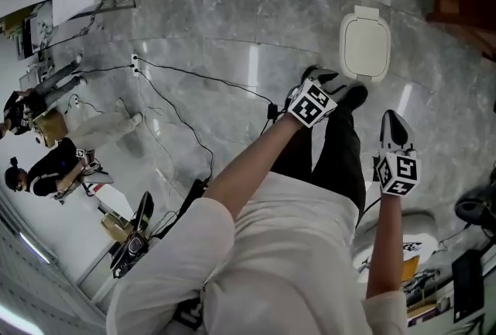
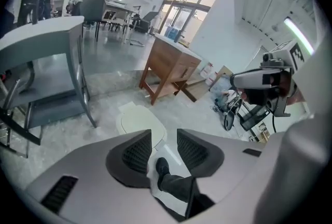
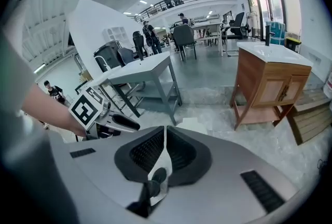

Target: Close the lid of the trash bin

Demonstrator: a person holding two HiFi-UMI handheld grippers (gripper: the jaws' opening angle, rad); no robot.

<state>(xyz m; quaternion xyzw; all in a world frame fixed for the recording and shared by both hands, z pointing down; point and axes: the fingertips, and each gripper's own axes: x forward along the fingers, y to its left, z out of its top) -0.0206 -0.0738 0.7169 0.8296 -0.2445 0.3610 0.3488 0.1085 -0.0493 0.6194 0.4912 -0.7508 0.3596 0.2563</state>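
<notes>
Your left gripper (image 1: 319, 77) has its two grey jaws standing apart with nothing gripped. Only your black shoe (image 2: 162, 166) and the grey marble floor (image 1: 232, 70) show through the gap. Your right gripper (image 1: 393, 124) has its jaws closed together, tips meeting, and it holds nothing. The cream-white rounded plastic trash bin (image 1: 364, 45) stands on the floor just beyond your left gripper in the head view, its lid lying flat on the rim. Neither gripper touches it.
</notes>
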